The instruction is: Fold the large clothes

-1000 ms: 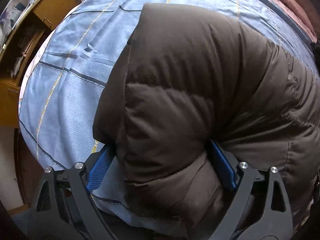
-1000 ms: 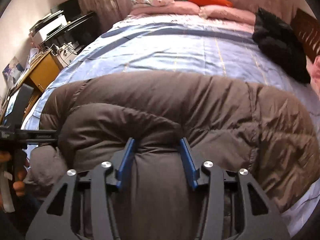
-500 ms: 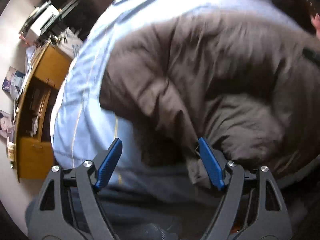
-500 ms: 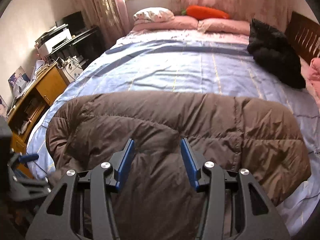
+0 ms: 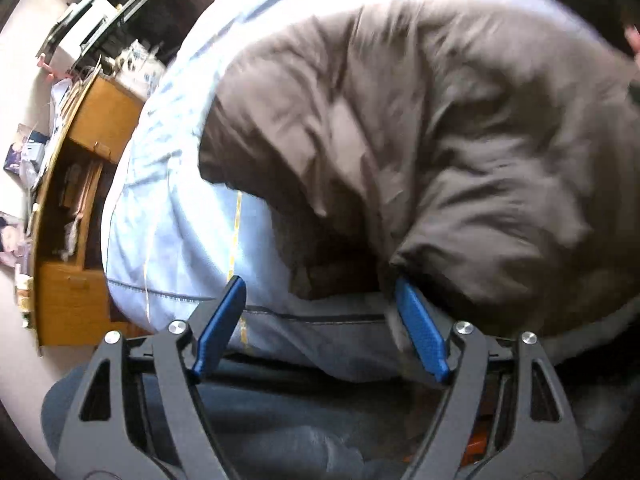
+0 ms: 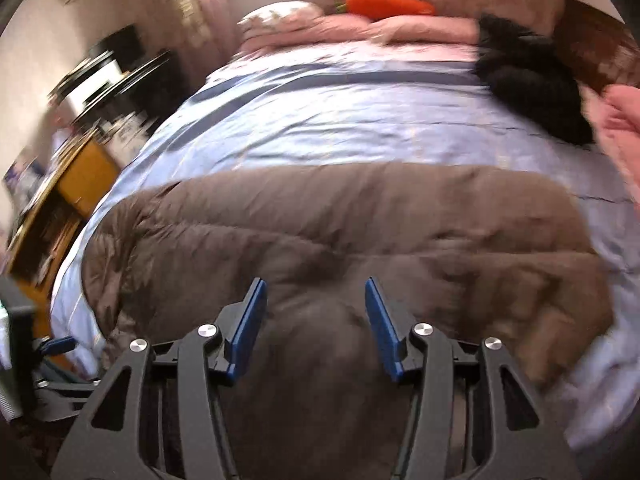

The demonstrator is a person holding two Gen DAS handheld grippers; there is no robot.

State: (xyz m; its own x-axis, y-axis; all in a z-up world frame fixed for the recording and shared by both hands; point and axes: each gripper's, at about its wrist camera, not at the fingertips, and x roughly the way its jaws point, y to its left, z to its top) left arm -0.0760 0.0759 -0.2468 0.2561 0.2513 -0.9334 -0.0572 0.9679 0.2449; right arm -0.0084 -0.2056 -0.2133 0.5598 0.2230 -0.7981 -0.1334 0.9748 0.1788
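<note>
A brown puffy down jacket (image 6: 360,232) lies folded across the near end of the bed on a light blue cover (image 6: 340,120). It also fills the right of the left wrist view (image 5: 440,140). My left gripper (image 5: 320,292) is open and holds nothing, at the bed's near left edge; its right fingertip touches the jacket's lower edge. My right gripper (image 6: 316,292) is open just above the jacket's near middle, with nothing between its jaws. The left gripper's fingertip also shows at the far left of the right wrist view (image 6: 56,345).
A wooden desk with clutter (image 5: 72,200) stands left of the bed. A black fluffy garment (image 6: 528,76) lies at the far right of the bed. Pink pillows (image 6: 400,28) and an orange carrot cushion (image 6: 388,2) lie at the head. A dark headboard (image 6: 596,48) is at right.
Both grippers have let go of the jacket and pulled back toward me. The left gripper swung left to the bed's edge. The jacket now lies flatter on the bed.
</note>
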